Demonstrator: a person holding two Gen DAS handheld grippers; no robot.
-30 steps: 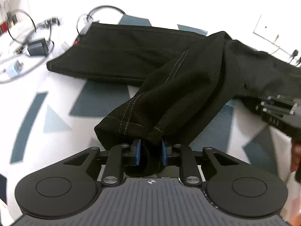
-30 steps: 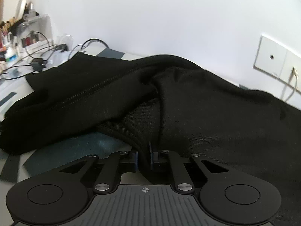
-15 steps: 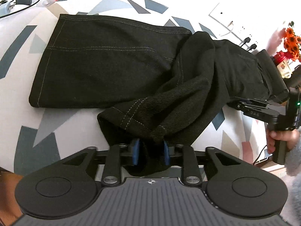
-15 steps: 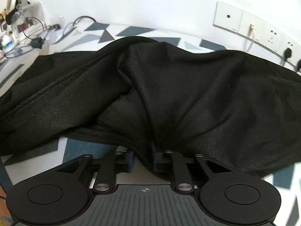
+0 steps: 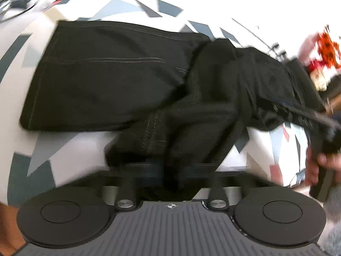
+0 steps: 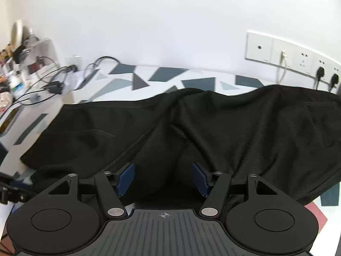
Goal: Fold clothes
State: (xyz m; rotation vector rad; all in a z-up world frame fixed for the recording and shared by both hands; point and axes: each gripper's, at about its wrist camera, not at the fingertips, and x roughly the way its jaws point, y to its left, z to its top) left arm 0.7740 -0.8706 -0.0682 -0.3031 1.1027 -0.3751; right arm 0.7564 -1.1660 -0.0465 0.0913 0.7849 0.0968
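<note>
Black trousers [image 5: 110, 72] are spread across the patterned counter [image 5: 70, 147], one leg flat at left, the other bunched toward the middle. The left gripper [image 5: 170, 168] has just been closing and is clamped on the bunched leg's hem. The right gripper [image 6: 163, 179] has just been opening; its blue pads [image 6: 125, 178] are held apart, with trouser cloth lying between them unpressed.

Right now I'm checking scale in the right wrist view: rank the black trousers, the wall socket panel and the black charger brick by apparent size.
1. black trousers
2. wall socket panel
3. black charger brick
The trousers lie nearest the camera, which exaggerates them.
</note>
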